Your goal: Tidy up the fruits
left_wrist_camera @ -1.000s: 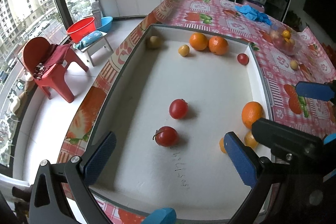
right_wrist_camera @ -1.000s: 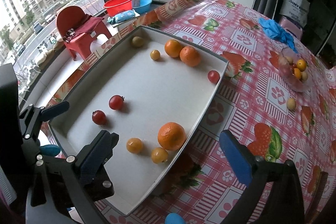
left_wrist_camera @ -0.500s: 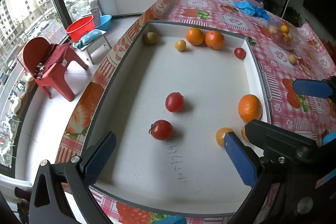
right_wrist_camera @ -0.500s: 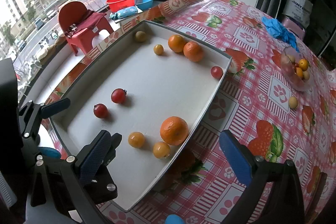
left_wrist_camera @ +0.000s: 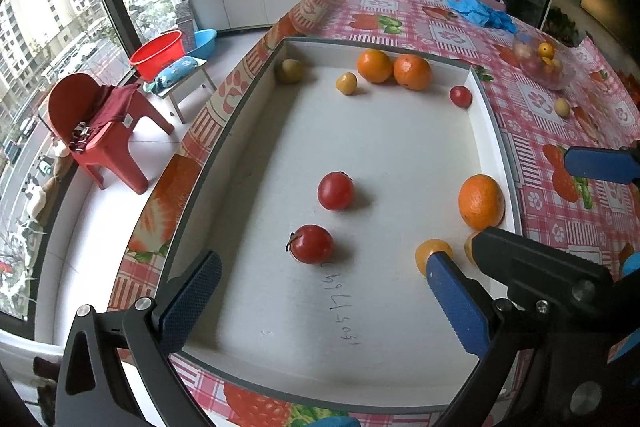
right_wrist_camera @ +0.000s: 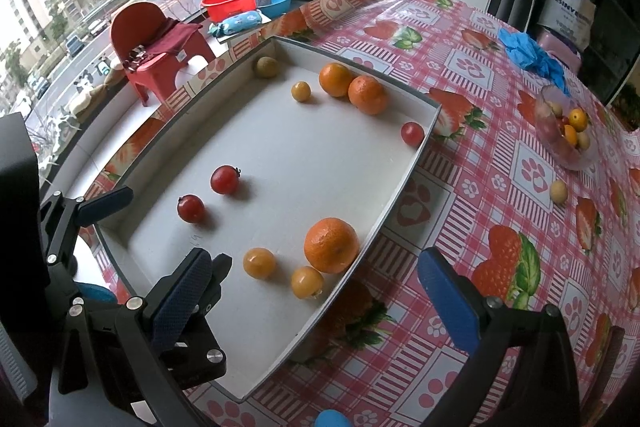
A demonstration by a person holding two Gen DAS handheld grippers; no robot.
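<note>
Left wrist view: the left gripper point(left_wrist_camera: 320, 301) hangs over the near end of the white tray point(left_wrist_camera: 486, 111), jaws wide apart and empty; two red tomatoes point(left_wrist_camera: 335, 191) lie just ahead.

Right wrist view: the right gripper point(right_wrist_camera: 314, 301) has its jaws spread wide, holding nothing, above the tray's near corner, where a large orange point(right_wrist_camera: 331, 245) touches the wall.

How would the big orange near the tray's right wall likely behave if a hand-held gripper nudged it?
The big orange is round and lies loose on the tray's smooth white floor, so it would probably roll. The wall close beside it would likely stop it on that side. Its dimpled peel suggests fair grip for the pads, and it looks firm rather than fragile.
</note>
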